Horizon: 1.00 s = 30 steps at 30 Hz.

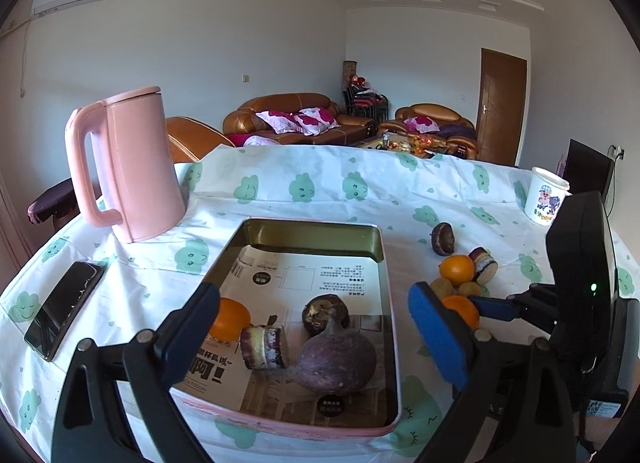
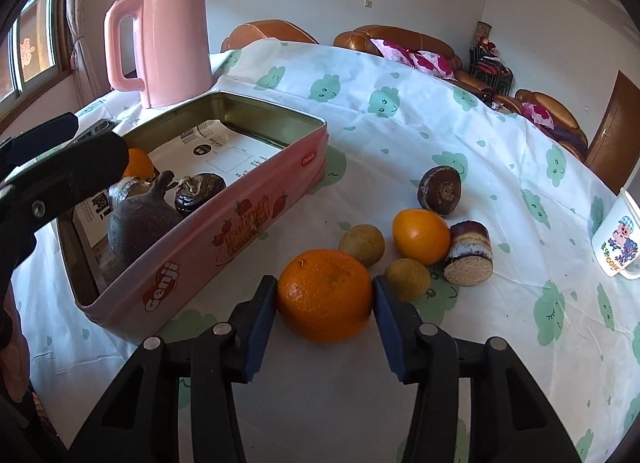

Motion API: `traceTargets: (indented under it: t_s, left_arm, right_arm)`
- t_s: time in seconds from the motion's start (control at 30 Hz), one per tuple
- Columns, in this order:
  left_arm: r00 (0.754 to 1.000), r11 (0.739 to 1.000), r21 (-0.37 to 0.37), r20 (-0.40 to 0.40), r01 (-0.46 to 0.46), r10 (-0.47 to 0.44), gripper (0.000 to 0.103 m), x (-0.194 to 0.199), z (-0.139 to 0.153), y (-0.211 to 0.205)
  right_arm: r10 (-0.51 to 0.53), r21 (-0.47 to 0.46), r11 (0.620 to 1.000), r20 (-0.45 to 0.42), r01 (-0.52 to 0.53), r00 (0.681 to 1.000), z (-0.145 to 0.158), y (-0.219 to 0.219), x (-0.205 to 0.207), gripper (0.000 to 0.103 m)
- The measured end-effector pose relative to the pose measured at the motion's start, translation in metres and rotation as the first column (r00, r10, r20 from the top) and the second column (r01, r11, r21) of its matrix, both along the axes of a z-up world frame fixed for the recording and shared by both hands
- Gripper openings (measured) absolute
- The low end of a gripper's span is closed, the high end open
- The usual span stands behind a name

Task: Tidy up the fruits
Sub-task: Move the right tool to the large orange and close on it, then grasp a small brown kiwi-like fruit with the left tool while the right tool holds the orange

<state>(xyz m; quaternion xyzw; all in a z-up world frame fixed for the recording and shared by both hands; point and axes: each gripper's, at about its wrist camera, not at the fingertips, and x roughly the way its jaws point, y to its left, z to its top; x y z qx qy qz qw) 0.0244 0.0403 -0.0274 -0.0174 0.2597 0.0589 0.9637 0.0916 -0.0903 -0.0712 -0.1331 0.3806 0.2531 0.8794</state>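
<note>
My right gripper is shut on a large orange that rests on the tablecloth, one blue pad against each side. Just behind it lie a smaller orange, two small greenish-brown fruits, a cut purple piece and a dark round fruit. To the left stands the pink tin, which holds an orange, a purple root, a cut piece and a dark fruit. My left gripper hangs open above the tin's near end with nothing in it.
A pink kettle stands behind the tin at the left. A phone lies near the table's left edge. A white cartoon mug sits at the far right. The cloth between the tin and the fruit pile is bare.
</note>
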Motion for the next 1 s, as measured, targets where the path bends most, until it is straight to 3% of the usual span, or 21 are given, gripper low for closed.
traceTargets:
  t_s: [0.17,0.3,0.47,0.57,0.8,1.0]
  left_arm:
    - [0.999,0.999,0.031,-0.003,0.037,-0.037,0.097,0.009,0.000,-0.019]
    - [0.995,0.995,0.047,-0.030,0.092,-0.091,0.095,0.023,-0.002,-0.043]
    - [0.984,0.986,0.069,-0.099,0.154,-0.146,0.085,0.047,-0.013,-0.078]
    - [0.971,0.979,0.034,-0.144,0.200,-0.193,0.080,0.059,-0.019,-0.093]
    - [0.938,0.973,-0.008,-0.266,0.229,-0.223,0.044,0.091,-0.040,-0.115]
    - [0.945,0.979,-0.009,-0.261,0.202,-0.197,0.041,0.097,-0.038,-0.106]
  right_arm:
    - [-0.125,0.083,0.990,0.099,0.117,0.987,0.020,-0.038,-0.003,0.049]
    - [-0.245,0.104,0.967,0.114,0.234,0.963,0.024,-0.074,0.009,0.049]
    - [-0.332,0.136,0.938,0.096,0.318,0.938,0.021,-0.111,0.020,0.049]
    - [-0.353,0.141,0.930,0.088,0.339,0.931,0.021,-0.123,0.023,0.049]
    - [-0.345,0.163,0.930,0.086,0.329,0.934,0.021,-0.127,0.020,0.049]
    - [-0.347,0.191,0.926,0.093,0.325,0.933,0.023,-0.132,0.019,0.049]
